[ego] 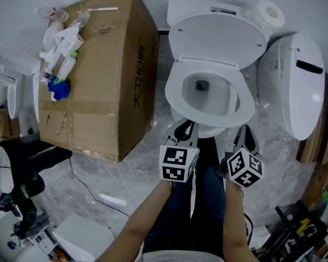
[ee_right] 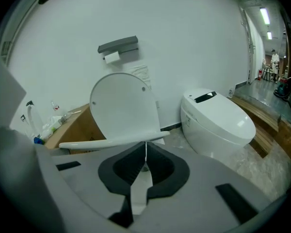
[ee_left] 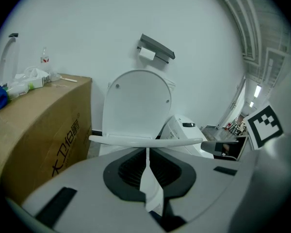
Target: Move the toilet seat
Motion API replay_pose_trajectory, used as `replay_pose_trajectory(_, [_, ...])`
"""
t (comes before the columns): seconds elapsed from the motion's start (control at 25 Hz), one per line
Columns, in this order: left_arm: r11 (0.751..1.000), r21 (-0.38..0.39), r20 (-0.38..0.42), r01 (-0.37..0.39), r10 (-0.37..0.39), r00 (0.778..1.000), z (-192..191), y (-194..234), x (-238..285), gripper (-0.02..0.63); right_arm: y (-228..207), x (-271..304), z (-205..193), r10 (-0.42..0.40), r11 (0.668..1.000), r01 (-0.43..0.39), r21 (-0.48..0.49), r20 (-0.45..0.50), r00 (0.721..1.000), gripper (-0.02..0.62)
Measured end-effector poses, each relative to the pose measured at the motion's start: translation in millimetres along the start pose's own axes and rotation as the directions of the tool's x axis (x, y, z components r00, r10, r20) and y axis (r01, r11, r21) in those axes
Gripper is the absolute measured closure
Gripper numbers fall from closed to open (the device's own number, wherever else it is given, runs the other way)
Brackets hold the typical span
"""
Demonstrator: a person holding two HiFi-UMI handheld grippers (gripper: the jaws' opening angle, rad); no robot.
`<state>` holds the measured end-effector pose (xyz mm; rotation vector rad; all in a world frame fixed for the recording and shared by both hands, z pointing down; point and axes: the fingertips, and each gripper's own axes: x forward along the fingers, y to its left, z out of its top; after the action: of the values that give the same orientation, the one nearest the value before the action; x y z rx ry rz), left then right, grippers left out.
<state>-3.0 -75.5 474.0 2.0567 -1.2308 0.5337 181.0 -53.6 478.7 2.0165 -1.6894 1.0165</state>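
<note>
Centrally, the toilet seat (ego: 174,94) lies over the bowl, with the lid (ego: 216,37) upright behind it. I hold the left gripper (ee_left: 148,152) and the right gripper (ee_right: 146,147) at the seat's front rim, each with its jaws together. The rim crosses just past both tips; I cannot tell whether they touch it. A cardboard box (ego: 104,75) stands to the left.

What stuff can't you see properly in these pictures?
- Head view: jaw tips of the left gripper and right gripper, partly behind their marker cubes and too small to show contact with the white oval toilet seat.
- Both gripper views: the white ceramic toilet bowl, mostly behind each gripper's grey body.
- Head view: print on the white plastic bottles on the brown cardboard box, too small.
</note>
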Motion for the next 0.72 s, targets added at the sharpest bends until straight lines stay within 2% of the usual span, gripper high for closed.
replay_pose_trajectory(0.24, [1.0,-0.007,0.016,-0.027,0.027,1.0,15,1,2,0.571,21,9,7,0.089,0.996,-0.089,-0.025,-0.02,0.996,0.572])
replay_pose_trajectory(0.48, [0.999,-0.009,0.02,-0.04,0.04,0.999,28,1,3,0.571,30,9,22,0.125,0.989,-0.126,-0.072,-0.01,0.992,0.572])
replay_pose_trajectory(0.72, [0.999,-0.008,0.049,-0.054,0.054,0.997,51,1,7,0.572,38,13,44,0.146,0.987,-0.146,-0.07,-0.006,0.989,0.572])
